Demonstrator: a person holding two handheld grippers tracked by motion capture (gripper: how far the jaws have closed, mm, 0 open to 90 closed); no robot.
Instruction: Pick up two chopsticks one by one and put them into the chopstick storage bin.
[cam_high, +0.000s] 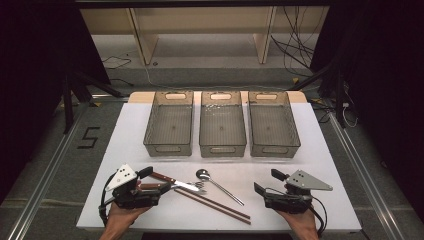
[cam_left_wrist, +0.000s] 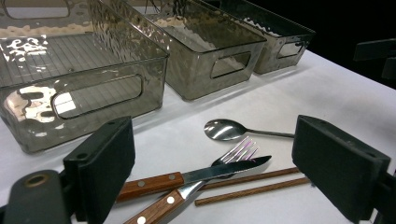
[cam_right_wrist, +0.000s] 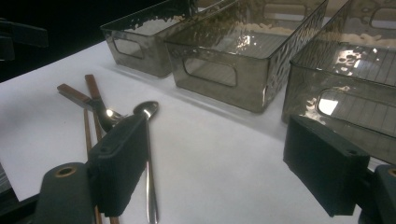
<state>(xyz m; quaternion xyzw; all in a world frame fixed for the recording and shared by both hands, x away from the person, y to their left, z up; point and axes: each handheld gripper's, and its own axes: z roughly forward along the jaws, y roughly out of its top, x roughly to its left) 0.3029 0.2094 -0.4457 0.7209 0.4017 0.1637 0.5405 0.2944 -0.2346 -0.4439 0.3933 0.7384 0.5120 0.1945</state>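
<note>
Cutlery lies at the front middle of the white table: a wooden-handled knife (cam_high: 172, 180) (cam_left_wrist: 196, 175) crossing a wooden-handled fork (cam_high: 196, 185) (cam_left_wrist: 233, 151), a steel spoon (cam_high: 203, 174) (cam_left_wrist: 224, 129) (cam_right_wrist: 145, 108) and a pair of brown chopsticks (cam_high: 215, 205) (cam_left_wrist: 252, 186). My left gripper (cam_high: 156, 181) (cam_left_wrist: 219, 149) lies low at the front left, open, jaws either side of the knife and fork handles without touching them. At the front right my right gripper (cam_high: 268, 182) (cam_right_wrist: 219, 158) is open and holds nothing, pointing left toward the spoon.
Three empty smoky clear bins stand side by side across the back of the table: left (cam_high: 169, 148), middle (cam_high: 222, 149), right (cam_high: 275, 149). The white table top (cam_high: 300, 160) is bare between the bins and the cutlery. Dark floor and cables lie beyond.
</note>
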